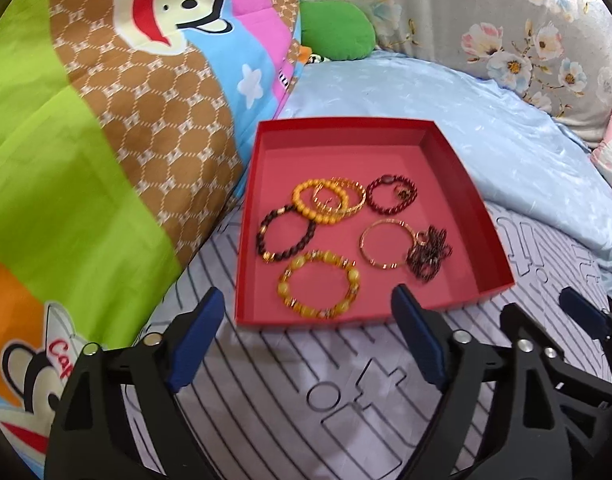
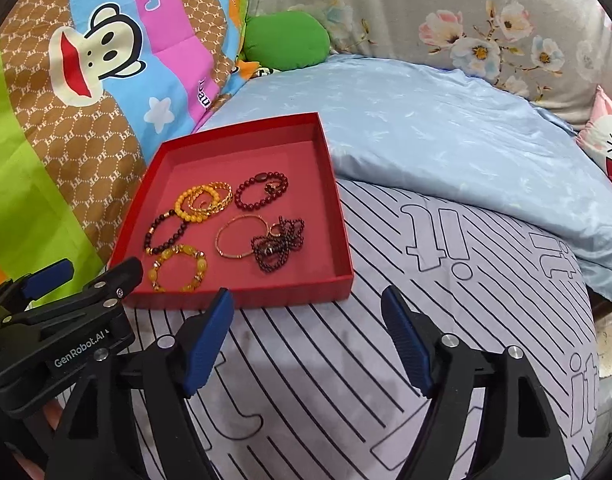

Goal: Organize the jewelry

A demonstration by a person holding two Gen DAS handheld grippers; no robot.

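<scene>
The left claw (image 1: 306, 312), black-framed with blue ribbed pads, stands wide apart and holds nothing; it hangs over the striped grey bed sheet (image 1: 290, 392), just short of the near wall of the shallow red cardboard tray (image 1: 457, 300). The right claw (image 2: 306, 312), of the same build, is likewise spread and empty, positioned beside the tray's near right corner.

The jewelry lies inside the tray. From left to right:
- dark brown bead bracelet (image 1: 286, 233)
- orange bead bracelet (image 1: 319, 202), overlapping a gold bangle (image 1: 347, 199)
- amber bead bracelet (image 1: 318, 283), nearest the claws
- thin gold hoop (image 1: 381, 242)
- dark red bead bracelet (image 1: 391, 193)
- tangled dark chain (image 1: 429, 252)

Risk: the hoop touches the chain, and the orange bracelet overlaps the bangle. Lifting either may drag its neighbour. The tray rests on soft bedding and may tip if a claw presses its rim.
</scene>
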